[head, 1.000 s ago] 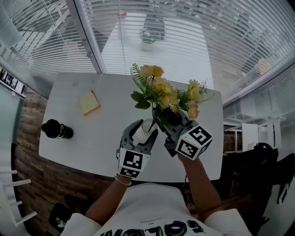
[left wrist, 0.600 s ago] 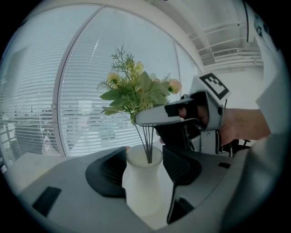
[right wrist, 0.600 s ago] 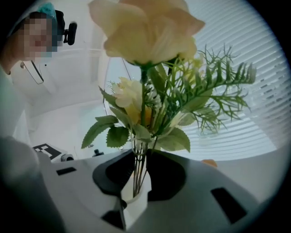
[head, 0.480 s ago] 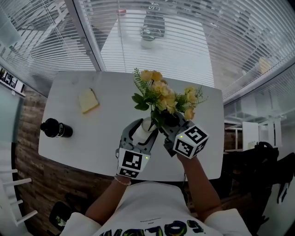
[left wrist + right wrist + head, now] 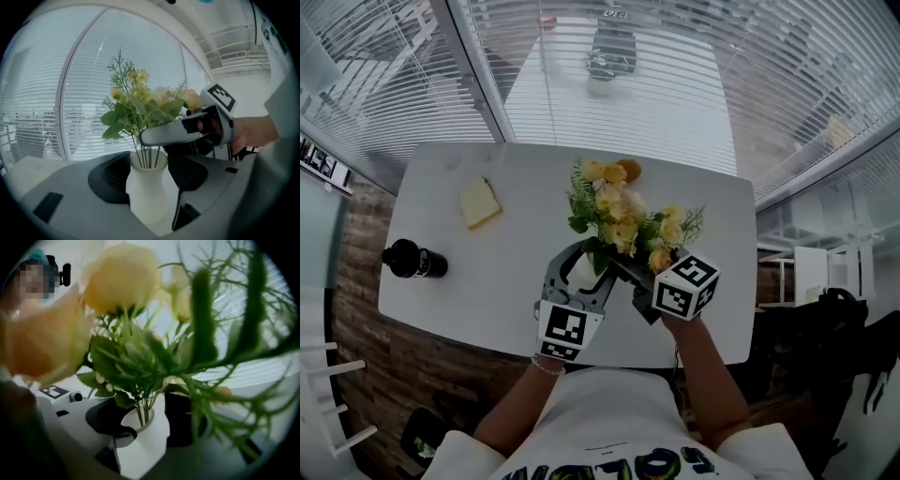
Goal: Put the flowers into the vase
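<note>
The left gripper (image 5: 581, 271) is clenched on the vase (image 5: 148, 190). Its black pads (image 5: 111, 176) press on the vase's two sides, and the vase stands upright between them on the white table (image 5: 487, 281), close to the table's near edge.

The right gripper (image 5: 620, 268) comes in from the vase's right. Its jaws are closed on the flowers (image 5: 619, 208), grasping the stems (image 5: 147, 158) just above the vase's mouth. Below the grasp the thin stems run straight down into the mouth; how deep they reach cannot be seen. Above it, green leaves, fern sprigs and yellow blooms spread over and beyond the vase, with the widest part leaning to its far right. In the right gripper view the blooms and leaves fill most of the picture, blurred.

Well to the vase's left, a black bottle (image 5: 414, 261) lies on its side near the table's left edge. A pale yellow slab (image 5: 479, 204) lies flat to the vase's far left, apart from the bottle.

Beyond the table, behind the vase, white blinds (image 5: 628, 103) cover the windows.
</note>
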A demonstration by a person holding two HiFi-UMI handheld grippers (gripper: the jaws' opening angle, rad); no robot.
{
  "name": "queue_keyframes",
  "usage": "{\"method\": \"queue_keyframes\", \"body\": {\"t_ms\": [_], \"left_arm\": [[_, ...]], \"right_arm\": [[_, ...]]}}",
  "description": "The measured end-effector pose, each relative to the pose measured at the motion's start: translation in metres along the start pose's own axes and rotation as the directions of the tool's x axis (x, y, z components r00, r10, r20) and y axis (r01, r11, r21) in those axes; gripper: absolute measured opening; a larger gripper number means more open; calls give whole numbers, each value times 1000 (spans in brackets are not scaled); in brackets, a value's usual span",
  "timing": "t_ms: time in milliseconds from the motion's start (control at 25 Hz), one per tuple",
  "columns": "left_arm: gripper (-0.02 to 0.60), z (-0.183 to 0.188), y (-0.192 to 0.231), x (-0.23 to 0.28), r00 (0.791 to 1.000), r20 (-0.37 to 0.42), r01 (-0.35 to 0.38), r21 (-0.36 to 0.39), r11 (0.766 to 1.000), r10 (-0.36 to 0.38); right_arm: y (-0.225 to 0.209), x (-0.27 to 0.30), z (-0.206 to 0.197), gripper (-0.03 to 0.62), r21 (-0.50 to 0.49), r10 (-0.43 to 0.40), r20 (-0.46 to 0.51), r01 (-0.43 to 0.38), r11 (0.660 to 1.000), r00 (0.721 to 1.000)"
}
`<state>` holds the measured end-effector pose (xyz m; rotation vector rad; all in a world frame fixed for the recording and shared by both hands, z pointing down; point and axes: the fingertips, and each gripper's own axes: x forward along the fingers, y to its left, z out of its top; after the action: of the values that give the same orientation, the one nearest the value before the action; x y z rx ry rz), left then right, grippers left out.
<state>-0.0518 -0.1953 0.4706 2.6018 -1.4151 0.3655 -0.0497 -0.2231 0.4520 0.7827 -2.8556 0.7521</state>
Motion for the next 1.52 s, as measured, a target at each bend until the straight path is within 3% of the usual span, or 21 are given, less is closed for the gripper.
{"method": "queue_keyframes", "body": {"t_ms": [200,360,1160,1520], "left_arm": [[261,-1,-2,-2,1000,1,-2,3,1000,2],[261,2,-2,0,1000,-4,2,6,1000,-2],[265,2,2,-28,999,-7,-32,-84,996,31],[205,14,5,-56,997,44,-51,-117,992,57]], "right_arm": [[6,-16,-12,326,96,41,-6,-41,995,999],[6,-30,-9,334,121,34,9,-35,992,999],[15,-68,-3,318,5,-117,46,117,993,992],[15,-79,-10,247,-139,-265,-3,262,955,964]]}}
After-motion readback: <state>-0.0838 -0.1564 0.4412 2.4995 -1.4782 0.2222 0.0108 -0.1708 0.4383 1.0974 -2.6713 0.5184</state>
